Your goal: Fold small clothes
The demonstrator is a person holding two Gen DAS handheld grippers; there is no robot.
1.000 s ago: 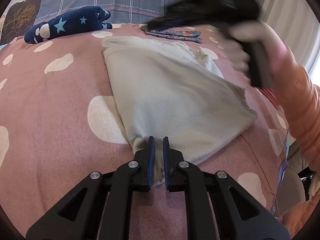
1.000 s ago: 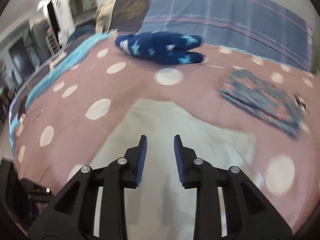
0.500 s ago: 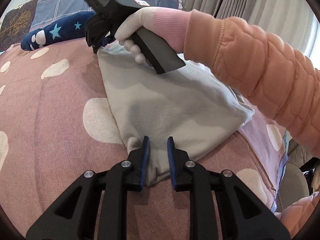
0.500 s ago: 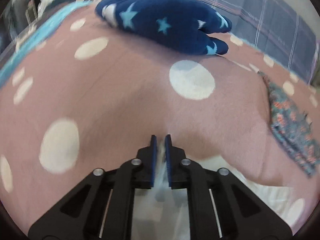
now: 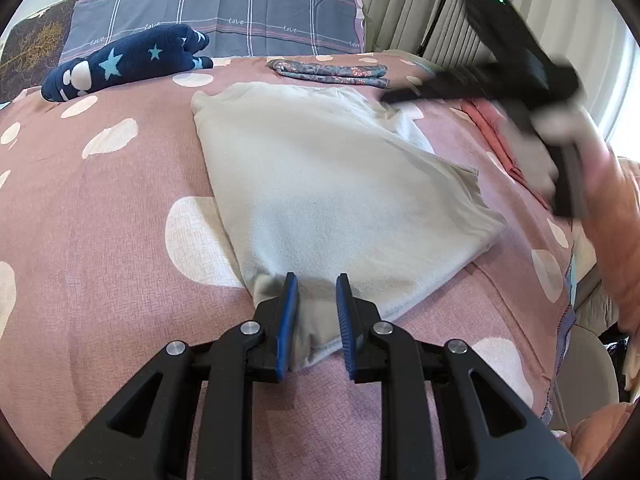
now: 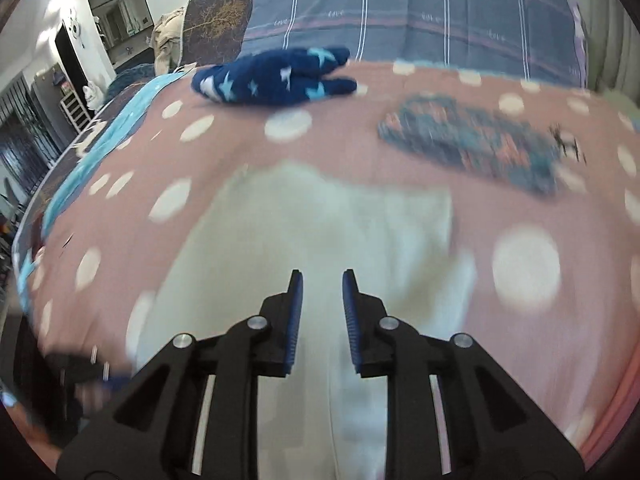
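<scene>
A pale cream garment (image 5: pixel 328 184) lies folded flat on the pink spotted bedspread (image 5: pixel 100 248); it also shows in the right wrist view (image 6: pixel 320 240). My left gripper (image 5: pixel 317 284) is open, its fingers straddling the garment's near corner. My right gripper (image 6: pixel 322 280) is open and empty, hovering above the garment. In the left wrist view the right gripper (image 5: pixel 390 98) appears blurred at the right, above the garment's far right edge.
A navy star-patterned plush item (image 5: pixel 128 60) lies at the back left. A folded floral cloth (image 5: pixel 328 72) lies behind the garment, also in the right wrist view (image 6: pixel 472 144). A folded pink garment (image 5: pixel 508 140) lies at right. Plaid pillows (image 5: pixel 224 12) line the headboard.
My left gripper opened and released the garment's near corner. My right gripper let go of the far corner, opened, and swung back to the right, above the garment.
</scene>
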